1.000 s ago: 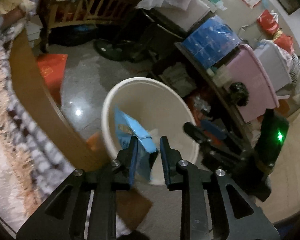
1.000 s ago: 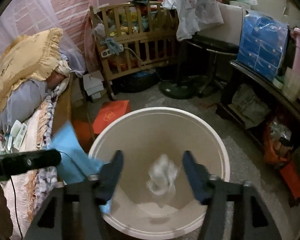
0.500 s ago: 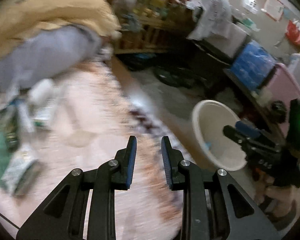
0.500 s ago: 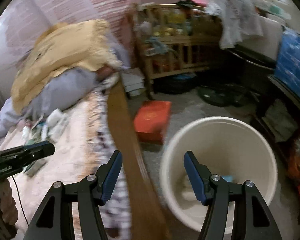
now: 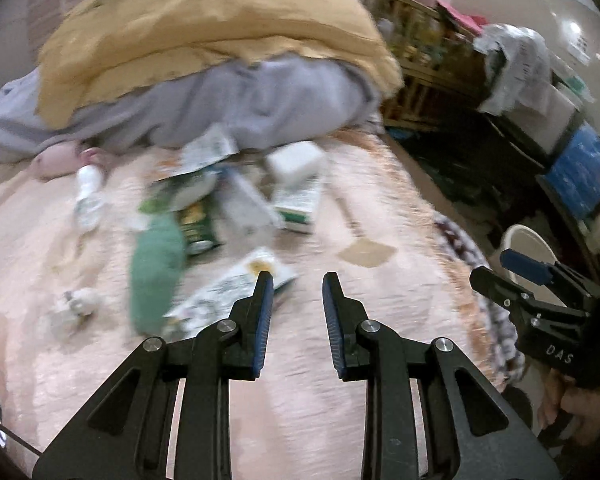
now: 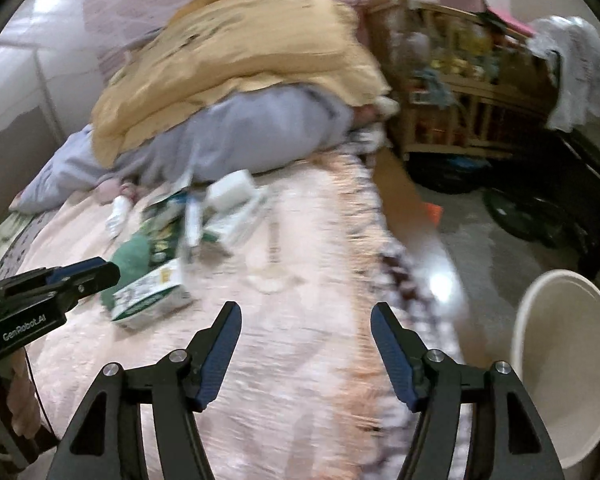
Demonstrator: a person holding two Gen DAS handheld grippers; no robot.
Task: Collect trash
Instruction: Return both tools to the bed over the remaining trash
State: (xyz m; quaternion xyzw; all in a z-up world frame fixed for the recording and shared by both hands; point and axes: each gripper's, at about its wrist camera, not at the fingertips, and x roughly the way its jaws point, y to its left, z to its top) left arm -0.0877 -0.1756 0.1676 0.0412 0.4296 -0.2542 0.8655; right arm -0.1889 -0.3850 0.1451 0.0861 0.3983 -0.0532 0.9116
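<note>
Several pieces of trash lie in a blurred heap on the pink bed cover (image 5: pixel 340 360): a green-and-white carton (image 5: pixel 236 284), a green bag (image 5: pixel 154 264), a white box (image 5: pixel 296 160) and a small white bottle (image 5: pixel 88 188). My left gripper (image 5: pixel 296 280) is open and empty, hovering just right of the nearest carton. My right gripper (image 6: pixel 306 312) is open and empty above the bed cover (image 6: pixel 300 360), right of the same carton (image 6: pixel 152 292). The cream trash bucket (image 6: pixel 564 368) stands on the floor at the right, beside the bed.
A yellow pillow (image 5: pixel 204 20) and grey bedding (image 5: pixel 236 100) lie piled at the head of the bed. A wooden crib (image 6: pixel 460 80) and dark furniture stand across the floor. The bed's wooden side rail (image 6: pixel 412 208) runs between bed and bucket.
Both grippers swung left from over the bucket to over the bed. The left gripper let go of the blue packet into the bucket and has opened wider; the right one dropped a white wad.
</note>
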